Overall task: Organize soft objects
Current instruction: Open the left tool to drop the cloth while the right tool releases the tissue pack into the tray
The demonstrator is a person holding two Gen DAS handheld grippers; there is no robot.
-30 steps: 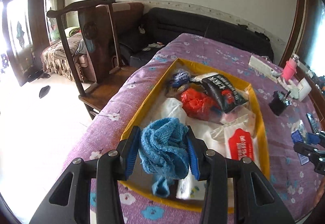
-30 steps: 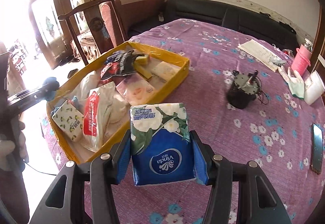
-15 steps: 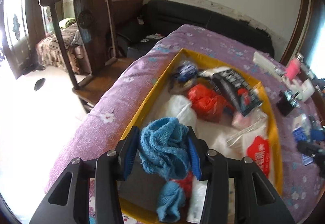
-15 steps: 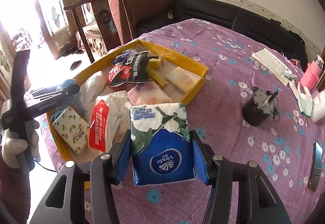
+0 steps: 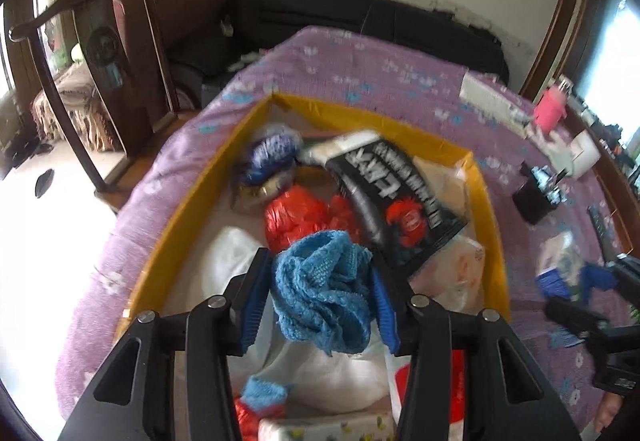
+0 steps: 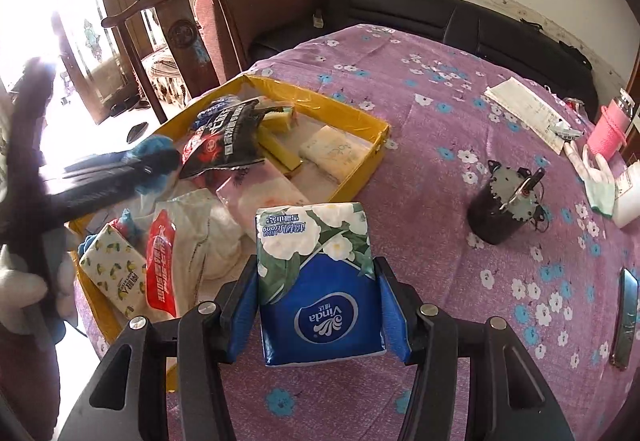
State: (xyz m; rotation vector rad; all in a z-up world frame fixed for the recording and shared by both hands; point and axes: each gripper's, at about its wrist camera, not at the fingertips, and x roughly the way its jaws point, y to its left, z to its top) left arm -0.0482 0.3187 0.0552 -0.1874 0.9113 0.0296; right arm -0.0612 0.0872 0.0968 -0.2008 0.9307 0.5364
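A crumpled blue knitted cloth (image 5: 320,293) sits between the jaws of my left gripper (image 5: 318,265), above the yellow box (image 5: 192,201). The jaws are opening; a gap shows at the left pad, while the cloth still leans on the right pad. My right gripper (image 6: 316,269) is shut on a blue and floral Vinda tissue pack (image 6: 320,305), held over the purple tablecloth just outside the yellow box's (image 6: 360,177) near corner. In the right wrist view the left gripper (image 6: 160,161) reaches in from the left over the box.
The box holds a black snack bag (image 5: 400,201), a red plastic bag (image 5: 296,221), white bags, a red-labelled pack (image 6: 162,261) and a lemon-print tissue pack (image 6: 116,269). On the cloth stand a black motor (image 6: 500,209), a phone (image 6: 626,317) and a pink cup (image 6: 608,129). A wooden chair (image 6: 180,37) stands beyond the table.
The left gripper has moved farther in over the box, and its jaws have widened around the blue cloth. The right gripper has drifted slightly towards the box with the tissue pack.
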